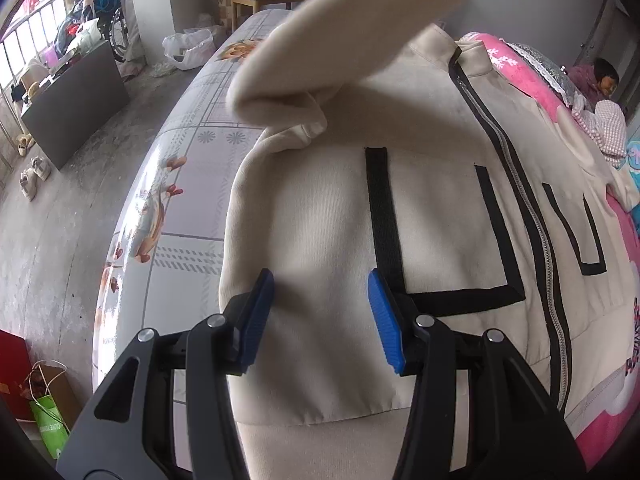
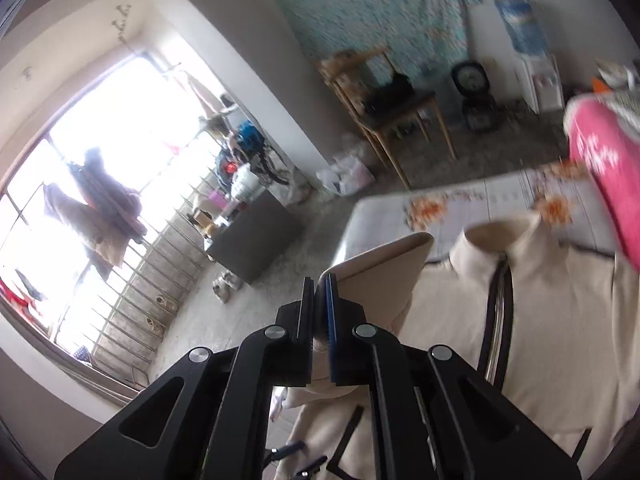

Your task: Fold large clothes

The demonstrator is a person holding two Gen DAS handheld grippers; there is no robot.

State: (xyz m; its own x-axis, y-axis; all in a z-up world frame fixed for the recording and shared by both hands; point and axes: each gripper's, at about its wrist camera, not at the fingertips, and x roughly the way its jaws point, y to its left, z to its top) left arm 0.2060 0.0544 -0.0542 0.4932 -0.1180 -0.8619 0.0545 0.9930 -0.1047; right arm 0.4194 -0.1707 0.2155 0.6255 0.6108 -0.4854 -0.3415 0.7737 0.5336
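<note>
Cream zip jacket (image 1: 340,220) lies face-up across the bed (image 1: 188,184), its sleeve (image 2: 380,264) lifted. Left tongs (image 1: 322,312) hover apart over its hem; right tongs (image 2: 320,316) are clamped on the sleeve. That thin pinch could slip, dropping the sleeve mid-fold.

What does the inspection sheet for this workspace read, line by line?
Surface: bed with printed sheet, pink blanket at one side.
Job's things: cream zip jacket laid flat, front up; its sleeve lifted.
Clutter: checked cloth by the blanket.
Grippers: left claw open above the jacket; right claw shut on the sleeve.
Cables: nothing seen.
Surroundings: chair, window, shoes on the floor, person beyond the bed.
</note>
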